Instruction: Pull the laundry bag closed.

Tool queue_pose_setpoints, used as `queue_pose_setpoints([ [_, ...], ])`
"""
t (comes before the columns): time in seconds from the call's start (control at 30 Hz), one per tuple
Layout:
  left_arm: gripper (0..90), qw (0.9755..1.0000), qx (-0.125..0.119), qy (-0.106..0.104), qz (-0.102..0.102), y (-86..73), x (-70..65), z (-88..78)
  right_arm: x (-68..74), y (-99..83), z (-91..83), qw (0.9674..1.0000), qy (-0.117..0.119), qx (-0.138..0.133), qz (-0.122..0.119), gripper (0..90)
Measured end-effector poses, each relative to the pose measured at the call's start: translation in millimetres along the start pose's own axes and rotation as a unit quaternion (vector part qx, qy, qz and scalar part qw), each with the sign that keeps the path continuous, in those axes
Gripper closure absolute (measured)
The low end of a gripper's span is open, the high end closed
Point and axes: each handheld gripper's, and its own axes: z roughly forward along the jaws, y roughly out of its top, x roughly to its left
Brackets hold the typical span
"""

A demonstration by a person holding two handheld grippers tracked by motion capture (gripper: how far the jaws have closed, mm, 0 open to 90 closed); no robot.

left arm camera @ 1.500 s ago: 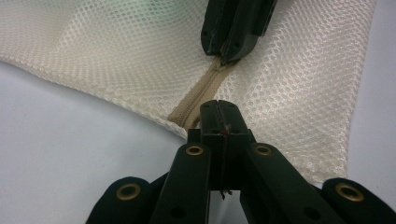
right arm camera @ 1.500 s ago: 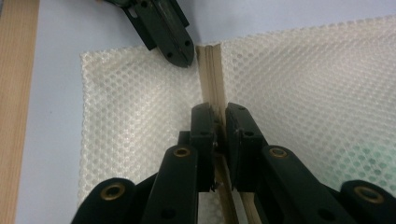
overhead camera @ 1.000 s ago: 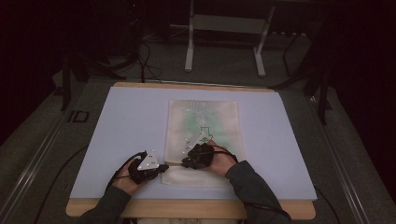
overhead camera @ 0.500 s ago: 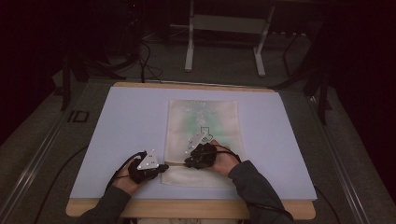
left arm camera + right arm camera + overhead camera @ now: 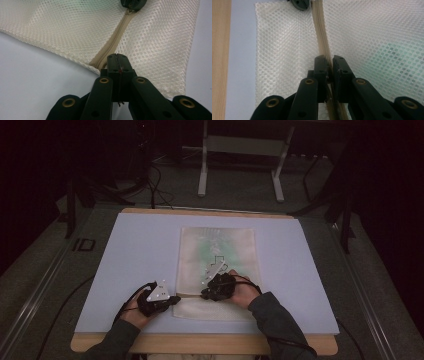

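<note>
Right tongs (image 5: 212, 290) slid along zipper (image 5: 322, 37), nearer left tongs (image 5: 172, 298).

Both forearms reach in low, the left gripper (image 5: 172, 299) with jaws pressed together, the right gripper (image 5: 204, 294) seemingly pinched nearly closed, pointing left.

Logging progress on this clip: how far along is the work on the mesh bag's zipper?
Done: both grippers are set. The left gripper is shut on the zipper end at the mesh bag edge, and the right gripper is shut on the zipper further along. In hand: the two are close together, so the slide is near its start. Left: most of the zipper's run, though I cannot tell whether it is opening or closing.
</note>
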Motion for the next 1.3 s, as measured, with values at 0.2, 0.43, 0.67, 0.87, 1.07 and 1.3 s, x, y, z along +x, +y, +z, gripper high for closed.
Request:
queue_pose_setpoints([
  [0.2, 89.7, 1.0000, 0.000, -0.001, -0.001, 0.0, 0.3, 0.0, -1.1, -2.6, -3.6, 1.0000, 0.001, 0.001, 0.002, 82.3],
  [0.43, 89.7, 1.0000, 0.000, -0.001, -0.001, 0.0, 0.4, 0.0, -1.6, -2.9, -4.9, 1.0000, 0.001, 0.001, 0.001, 82.3],
  [0.67, 89.7, 1.0000, 0.000, -0.001, -0.002, 0.0, 0.5, 0.0, -1.9, -5.2, -7.5, 1.0000, 0.000, 0.000, 0.004, 82.3],
  [0.87, 89.7, 1.0000, 0.000, -0.002, -0.002, 0.1, 0.6, 0.0, -2.4, -6.5, -8.4, 1.0000, -0.002, 0.001, 0.002, 82.3],
  [1.07, 89.7, 1.0000, 0.000, -0.002, -0.002, 0.0, 0.6, 0.0, -2.6, -8.0, -9.6, 1.0000, 0.000, -0.003, 0.006, 82.3],
  [1.3, 89.7, 1.0000, 0.000, -0.002, -0.002, 0.1, 0.6, 0.0, -3.4, -10.3, -11.5, 1.0000, -0.001, 0.000, 0.005, 82.4],
])
